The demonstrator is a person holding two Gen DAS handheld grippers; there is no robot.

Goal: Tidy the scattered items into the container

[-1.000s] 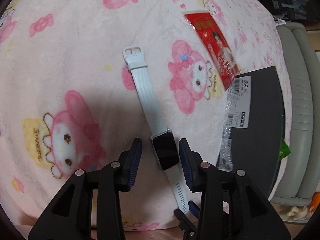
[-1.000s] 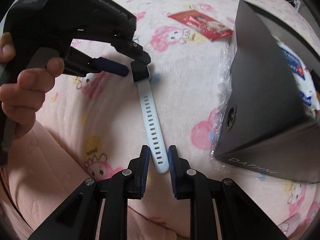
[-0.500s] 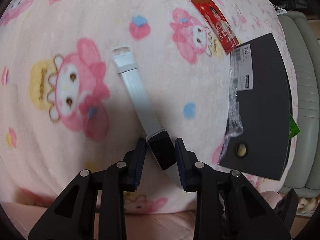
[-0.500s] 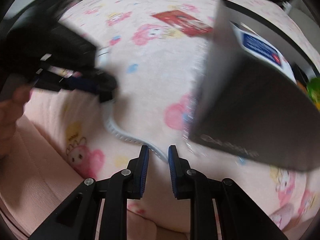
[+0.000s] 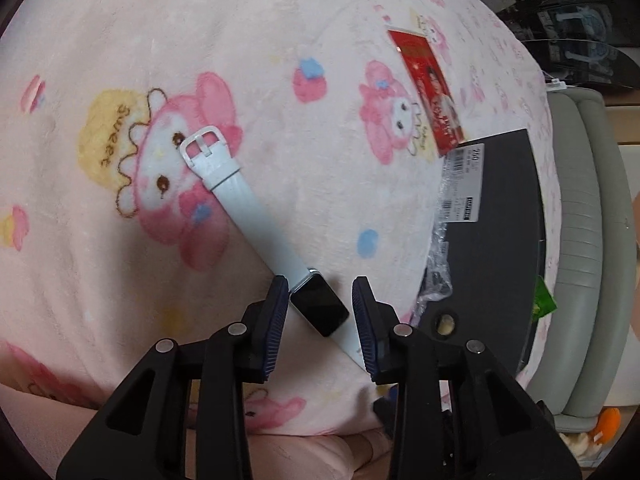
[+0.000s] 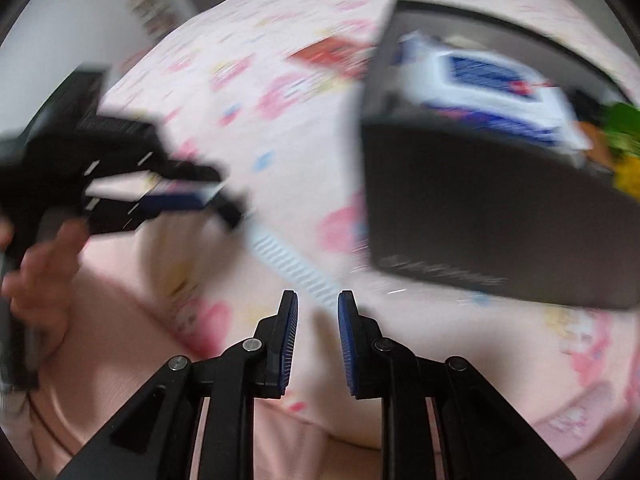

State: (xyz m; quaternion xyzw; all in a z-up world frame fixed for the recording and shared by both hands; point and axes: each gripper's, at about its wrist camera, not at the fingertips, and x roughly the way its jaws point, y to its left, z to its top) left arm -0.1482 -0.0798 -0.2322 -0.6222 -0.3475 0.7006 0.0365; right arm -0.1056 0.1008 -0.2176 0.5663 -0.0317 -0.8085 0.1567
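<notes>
Left wrist view: left gripper (image 5: 320,304) spread fairly wide, pads either side of the watch face, not pressing it.
Watch (image 5: 256,216): white strap, dark face, lying diagonally on the pink blanket (image 5: 120,60), buckle end far, face between the fingers.
Box (image 5: 492,240): dark, just right of the watch, price label on top.
Red card (image 5: 428,88): flat on the blanket beyond the box.
Right wrist view: blurred; right gripper (image 6: 318,322) narrowly parted, empty, perforated strap end just ahead.
</notes>
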